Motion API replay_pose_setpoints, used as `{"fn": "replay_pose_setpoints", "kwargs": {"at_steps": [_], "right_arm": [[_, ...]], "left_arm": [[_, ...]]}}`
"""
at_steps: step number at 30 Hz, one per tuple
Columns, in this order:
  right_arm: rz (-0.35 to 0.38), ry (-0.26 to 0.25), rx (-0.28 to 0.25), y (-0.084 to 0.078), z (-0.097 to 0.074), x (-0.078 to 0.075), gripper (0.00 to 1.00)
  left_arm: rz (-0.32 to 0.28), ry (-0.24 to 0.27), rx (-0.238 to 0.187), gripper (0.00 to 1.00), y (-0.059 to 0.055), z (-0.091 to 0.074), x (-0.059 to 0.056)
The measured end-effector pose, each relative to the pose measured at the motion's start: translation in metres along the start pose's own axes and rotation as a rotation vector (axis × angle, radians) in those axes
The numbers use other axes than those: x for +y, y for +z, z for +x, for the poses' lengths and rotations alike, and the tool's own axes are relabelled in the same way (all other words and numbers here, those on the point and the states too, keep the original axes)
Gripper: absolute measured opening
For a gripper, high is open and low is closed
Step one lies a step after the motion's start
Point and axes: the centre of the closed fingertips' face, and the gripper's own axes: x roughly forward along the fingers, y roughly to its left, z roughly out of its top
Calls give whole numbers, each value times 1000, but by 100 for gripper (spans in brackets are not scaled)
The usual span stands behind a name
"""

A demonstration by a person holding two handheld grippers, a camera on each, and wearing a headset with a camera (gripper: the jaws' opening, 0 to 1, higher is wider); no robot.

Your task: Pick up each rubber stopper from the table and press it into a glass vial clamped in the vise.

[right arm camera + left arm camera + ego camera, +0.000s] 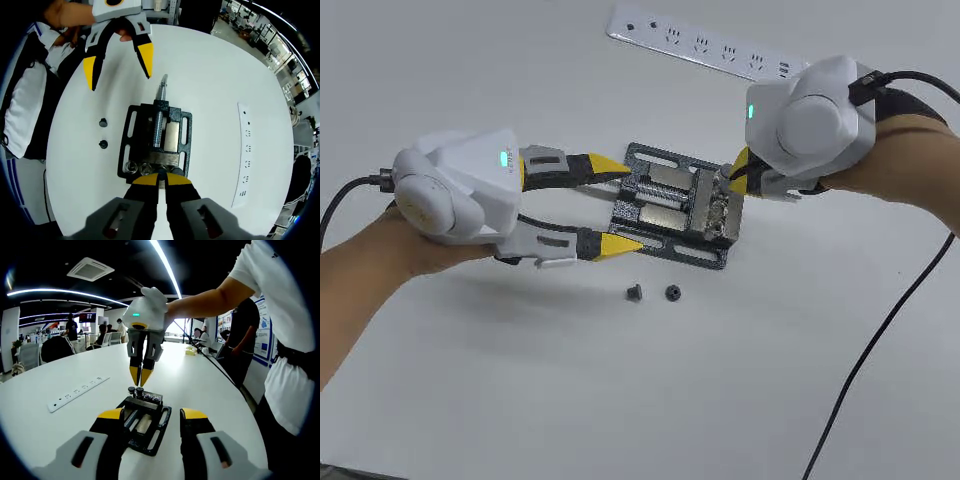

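A dark vise (672, 212) sits mid-table with glass vials (722, 208) clamped at its right end. My right gripper (738, 174) hangs directly over those vials, jaws shut; nothing shows between the tips. From its own view the right gripper (160, 178) covers part of the vial row, and two open vials (137, 167) show to its left. My left gripper (623, 204) is open beside the vise's left end, nothing in it. Two dark rubber stoppers (634, 293) (672, 293) lie on the table in front of the vise. In the left gripper view the right gripper (141, 378) points down at the vials (137, 390).
A white power strip (705, 42) lies at the far side of the table. A black cable (880, 330) trails from the right gripper across the table's right side. The white tabletop (520, 380) stretches wide in front. People sit in the room's background.
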Motion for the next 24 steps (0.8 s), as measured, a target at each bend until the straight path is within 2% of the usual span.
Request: {"fn": "replay_pose_setpoints", "kwargs": {"at_steps": [24], "right_arm": [[-13,25,8,-1,6,1,4]], "left_arm": [[-2,9,0,43,-1,-1,1]]}}
